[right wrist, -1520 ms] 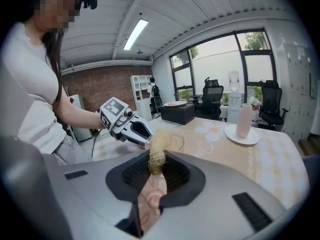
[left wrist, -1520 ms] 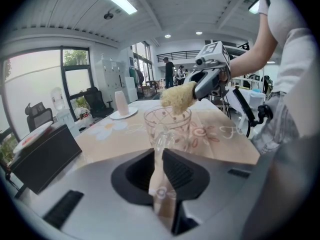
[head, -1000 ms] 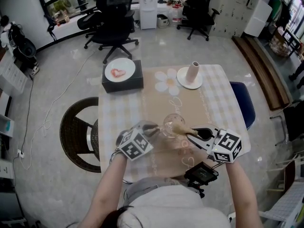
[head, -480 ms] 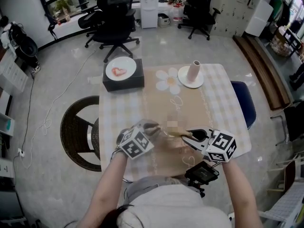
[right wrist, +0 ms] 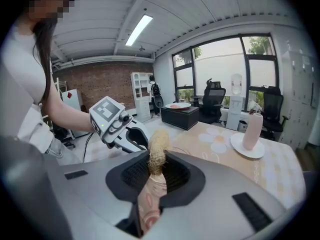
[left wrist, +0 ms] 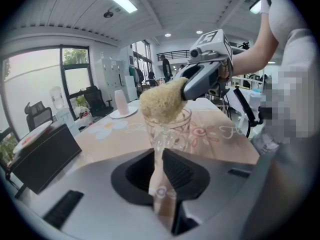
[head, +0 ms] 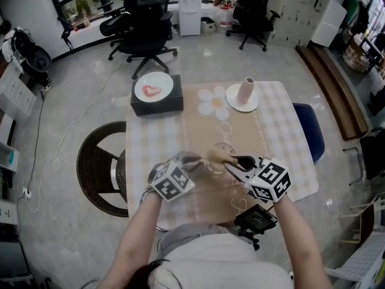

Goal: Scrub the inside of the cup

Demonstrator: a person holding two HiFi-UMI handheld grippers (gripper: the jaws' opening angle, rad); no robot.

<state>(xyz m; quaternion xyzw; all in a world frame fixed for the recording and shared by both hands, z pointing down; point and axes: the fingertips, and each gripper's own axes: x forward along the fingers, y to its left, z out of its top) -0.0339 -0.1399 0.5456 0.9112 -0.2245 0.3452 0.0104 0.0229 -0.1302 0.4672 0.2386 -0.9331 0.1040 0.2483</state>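
At the rim of the clear, flower-printed glass cup (left wrist: 167, 129): scrubber poised to go in.
Cup clamped by its near side in the left gripper (head: 194, 161); pale, coarse, fibrous loofah scrubber (left wrist: 160, 101) pinched by its stem in the right gripper (head: 231, 161). Push down to the cup's bottom, twist against the smooth, slippery wall, and press lightly on what is probably brittle glass.

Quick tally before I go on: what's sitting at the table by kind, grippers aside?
Glass cup: 1
Loofah sponge: 1
Pink vase: 1
White plates: 2 (one under the vase, one on the box)
Black box: 1
Total: 6
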